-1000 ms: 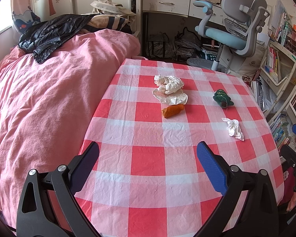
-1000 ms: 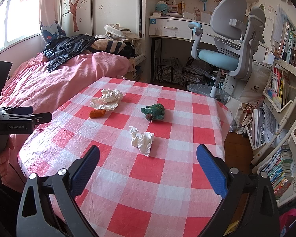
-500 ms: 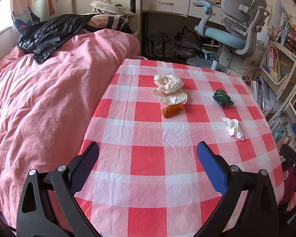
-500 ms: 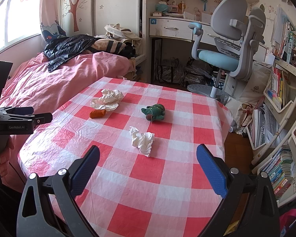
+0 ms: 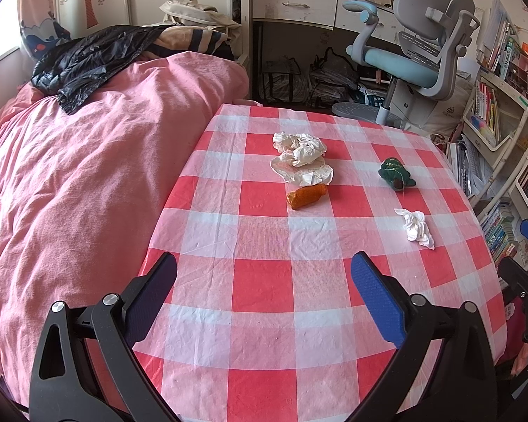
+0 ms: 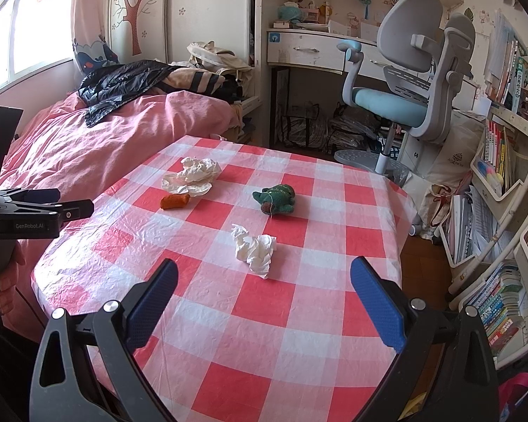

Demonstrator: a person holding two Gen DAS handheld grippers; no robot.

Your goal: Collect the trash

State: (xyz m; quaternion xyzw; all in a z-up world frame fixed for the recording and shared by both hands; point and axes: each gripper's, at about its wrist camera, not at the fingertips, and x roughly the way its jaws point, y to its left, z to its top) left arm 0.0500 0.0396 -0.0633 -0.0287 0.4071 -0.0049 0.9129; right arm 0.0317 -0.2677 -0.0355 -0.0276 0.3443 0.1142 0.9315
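From the left wrist camera, the left gripper hangs over the near part of a table covered in a red-and-white checked plastic cloth, its blue-padded jaws spread wide apart with nothing between them. Straight ahead of it, well beyond the fingertips, lies a heap of crumpled white paper wrappers, and just in front of that heap, touching its near edge, a small orange cylindrical piece. Ahead and to the right sits a small green plush toy; nearer and also to the right lies a small crumpled white tissue. Left of the gripper a bed with a pink quilt meets the table edge.

From the right wrist camera, the right gripper is likewise held open over the checked cloth, gripping nothing. The crumpled white tissue lies just ahead of it, between the lines of the two fingers. Farther on is the green plush toy; ahead to the left are the orange piece and the paper wrappers. The left gripper's body shows at the far left.
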